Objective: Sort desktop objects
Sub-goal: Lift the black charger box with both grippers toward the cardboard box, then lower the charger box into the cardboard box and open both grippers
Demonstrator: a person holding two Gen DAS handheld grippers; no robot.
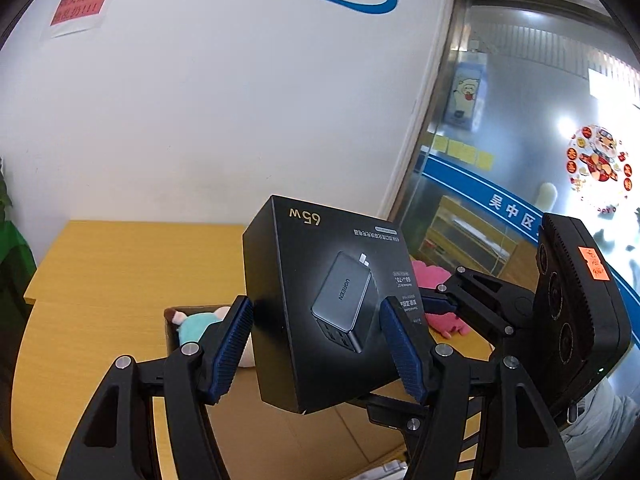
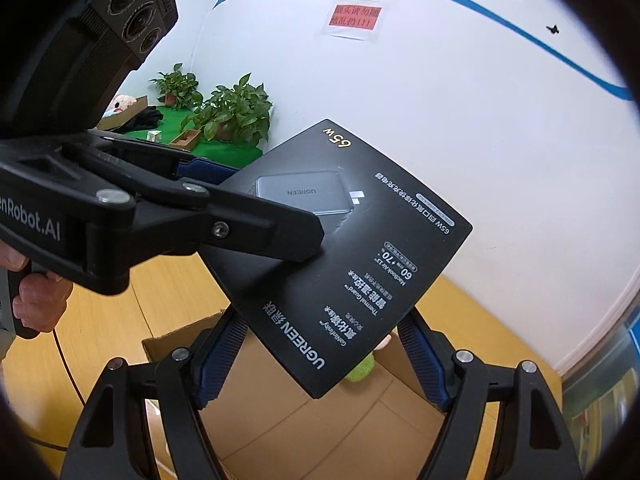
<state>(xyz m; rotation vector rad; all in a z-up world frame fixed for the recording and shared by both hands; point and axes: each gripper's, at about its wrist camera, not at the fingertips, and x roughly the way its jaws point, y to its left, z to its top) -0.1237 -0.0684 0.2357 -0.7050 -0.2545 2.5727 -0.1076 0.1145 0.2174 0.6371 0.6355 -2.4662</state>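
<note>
A black charger box (image 1: 320, 308) marked 65W is held in the air at the centre of both wrist views, tilted, above a wooden table (image 1: 112, 264). In the left wrist view the box is clamped between the blue pads of the left claw (image 1: 316, 344), one pad on each side. In the right wrist view the same box lies between the pads of the right claw (image 2: 320, 352), which appears to grip its lower corner, although the contact is partly hidden. The left claw is also seen there, reaching in from the left of the frame. An open cardboard box (image 2: 280, 400) sits below on the table, at the bottom centre of the frame. Plush toys are seen beyond: a teal one (image 1: 196, 326) in a cardboard container at lower left, a pink one (image 1: 432, 280) at centre right. Judging by this, the charger box has been picked up but not yet placed, and sorting seems largely unfinished.
</note>
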